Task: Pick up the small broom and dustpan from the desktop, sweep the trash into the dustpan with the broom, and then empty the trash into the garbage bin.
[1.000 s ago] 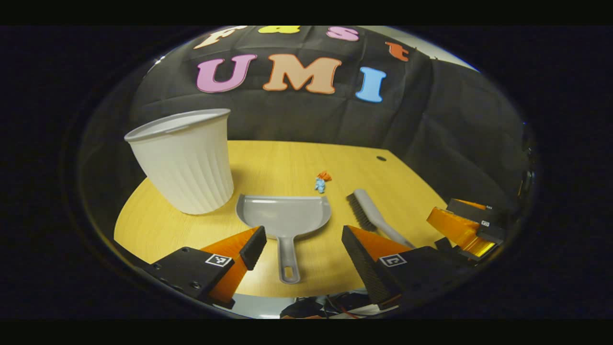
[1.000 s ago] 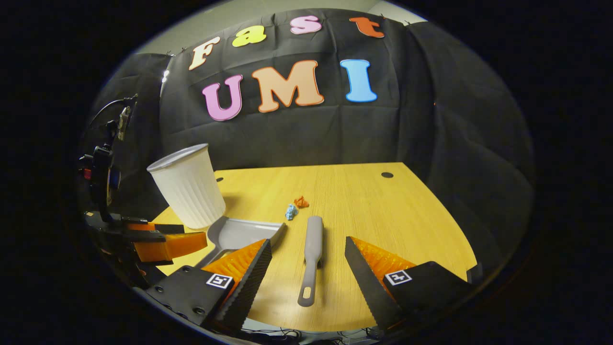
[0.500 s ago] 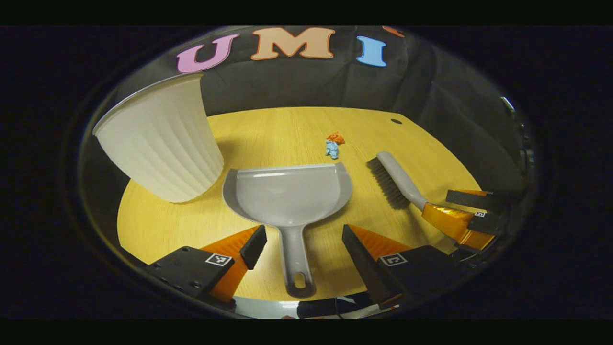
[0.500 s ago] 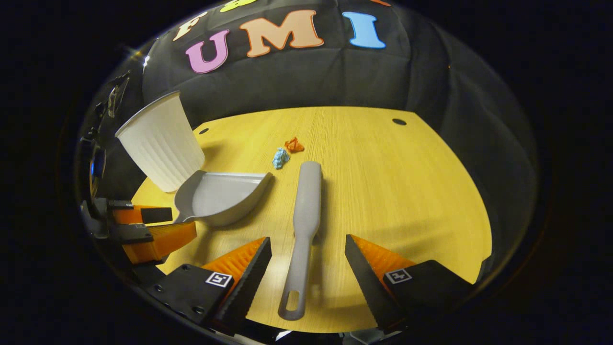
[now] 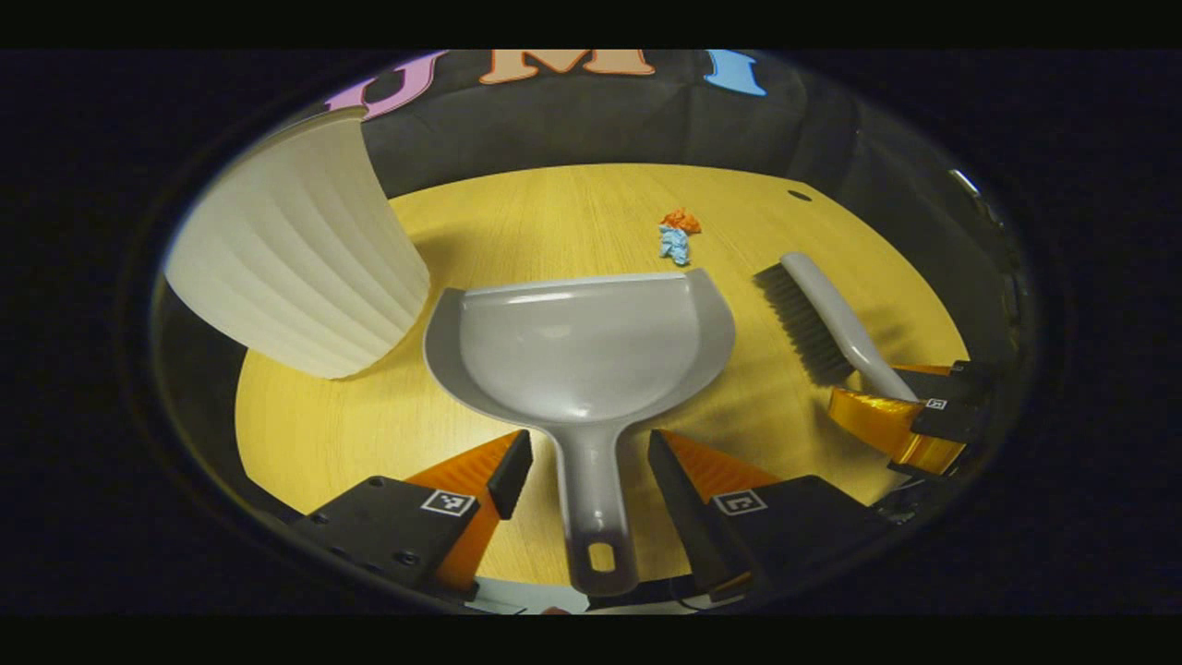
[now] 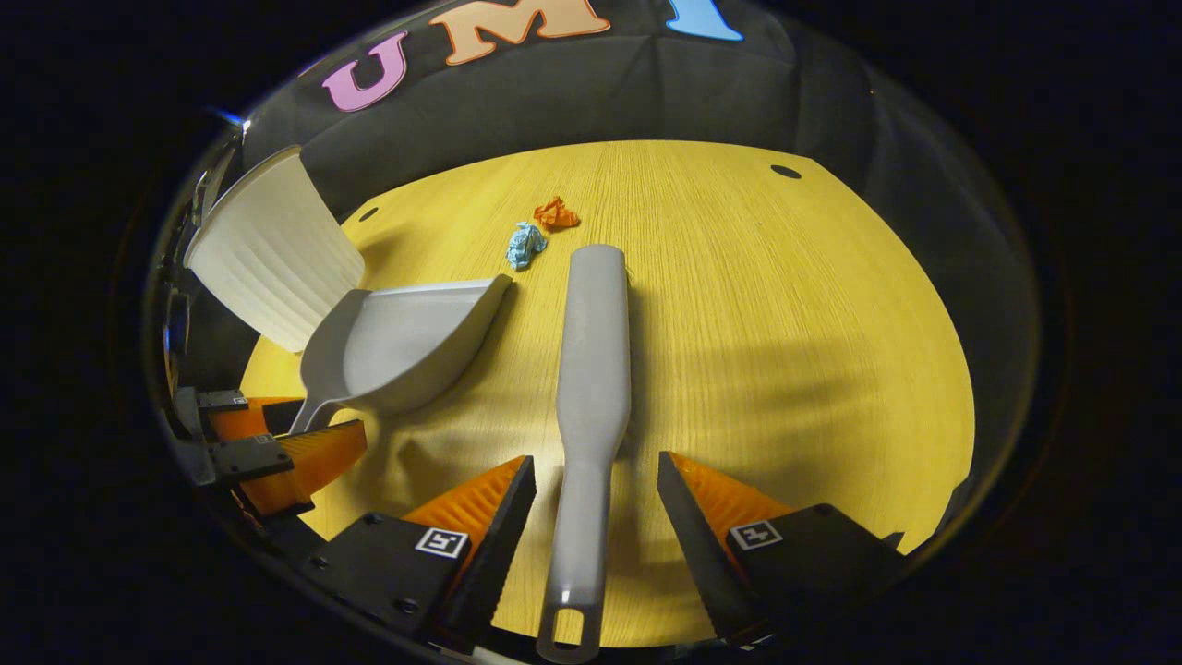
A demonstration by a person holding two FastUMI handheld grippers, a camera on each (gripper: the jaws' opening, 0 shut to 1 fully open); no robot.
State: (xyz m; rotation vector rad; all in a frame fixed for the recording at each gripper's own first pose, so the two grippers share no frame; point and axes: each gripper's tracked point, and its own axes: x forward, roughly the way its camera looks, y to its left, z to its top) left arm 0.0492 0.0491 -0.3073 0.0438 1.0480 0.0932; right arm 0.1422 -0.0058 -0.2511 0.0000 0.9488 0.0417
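A grey dustpan lies flat on the wooden desk, its handle running back between the fingers of my left gripper, which is open with gaps on both sides. The grey broom lies beside it, bristles down; its handle passes between the fingers of my right gripper, also open and not touching. Two bits of trash, a blue scrap and an orange scrap, rest just beyond the dustpan's mouth. In the left gripper view the broom and the right gripper show at right.
A white ribbed garbage bin stands upright on the desk left of the dustpan, close to its rim. The black cloth wall runs behind the desk. The left gripper shows at the left edge of the right gripper view.
Both grippers moved forward and lower, so each handle now lies deeper between its fingers. Both pairs of fingers have narrowed somewhat. Dustpan, broom and trash have not shifted.
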